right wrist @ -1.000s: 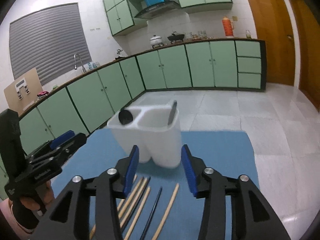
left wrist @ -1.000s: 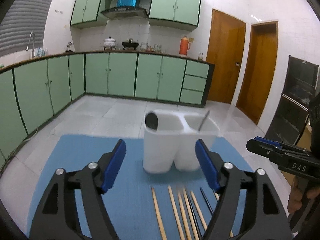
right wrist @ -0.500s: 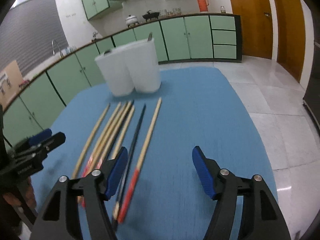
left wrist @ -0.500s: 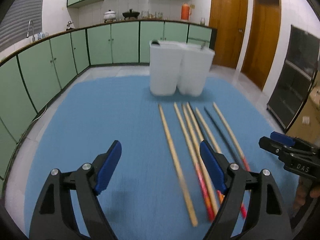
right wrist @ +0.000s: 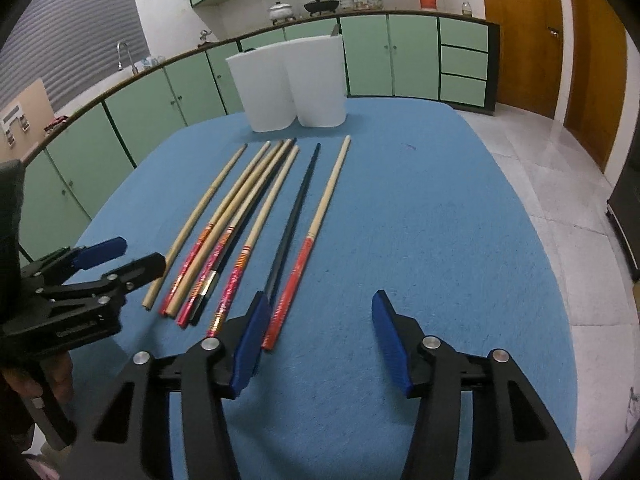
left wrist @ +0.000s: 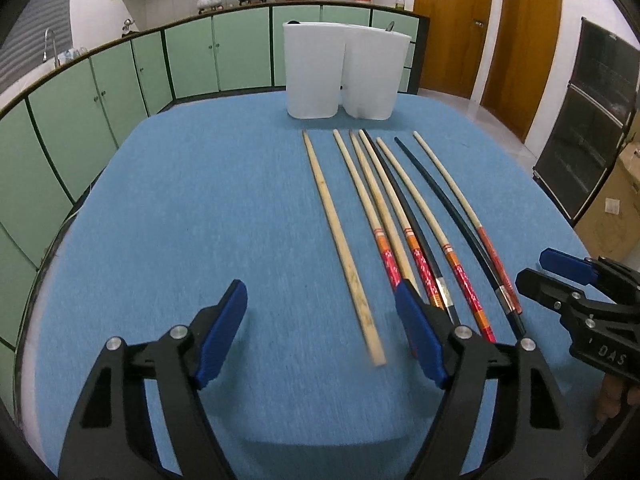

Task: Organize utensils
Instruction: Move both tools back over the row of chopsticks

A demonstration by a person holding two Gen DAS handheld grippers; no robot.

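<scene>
step: pick approach, chopsticks [left wrist: 384,216] laid before holder [left wrist: 344,76] | left gripper [left wrist: 320,332] jaws just closing, nothing gripped | right gripper [right wrist: 316,340] same | next: one stick to be straddled, clamped

Both tongs tilt downward — left tongs [left wrist: 320,334] and right tongs [right wrist: 318,340] — jaws apart, just closing a little, nothing between them.

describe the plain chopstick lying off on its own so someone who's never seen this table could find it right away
Start at the white two-part holder at the far end of the blue mat; a row of chopsticks lies in front of it. The plain chopstick lies at the row's edge, apart from the bunch, with no red or orange handle and no black shaft.
</scene>
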